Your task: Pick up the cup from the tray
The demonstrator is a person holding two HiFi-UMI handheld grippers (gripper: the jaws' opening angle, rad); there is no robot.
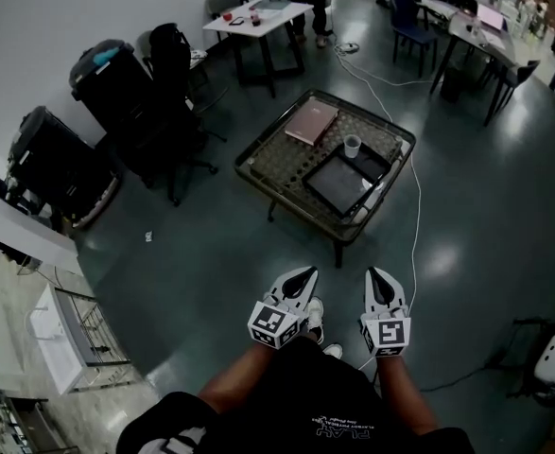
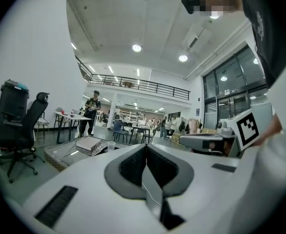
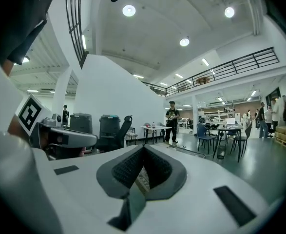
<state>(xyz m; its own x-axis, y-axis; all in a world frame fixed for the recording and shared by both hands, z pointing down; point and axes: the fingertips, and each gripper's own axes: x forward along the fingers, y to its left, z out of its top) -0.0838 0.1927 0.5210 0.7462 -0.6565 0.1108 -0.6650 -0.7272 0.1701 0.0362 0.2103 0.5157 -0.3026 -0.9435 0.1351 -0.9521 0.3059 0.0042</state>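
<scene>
I am holding my left gripper (image 1: pixel 305 274) and right gripper (image 1: pixel 375 277) shut and empty, well short of the tray (image 1: pixel 338 185). A book (image 1: pixel 311 122) is lying beside it, and the cup (image 1: pixel 352 146) is standing upright at its far edge.

Count taken from the head view.

- Worktop (image 1: pixel 277 164): one, low, with a woven top.
- On it: cup (image 1: pixel 352 146), one; dark tray (image 1: pixel 337 185), one; pinkish book (image 1: pixel 312 122), one.
- Tools: two, the left tool (image 1: pixel 307 274) and the right tool (image 1: pixel 375 274).
- Black bins: two, the near bin (image 1: pixel 50 164) and the far bin (image 1: pixel 114 81).
- Black office chair (image 1: pixel 170 60): one.
- White table (image 1: pixel 258 15) at the back: one.
</scene>
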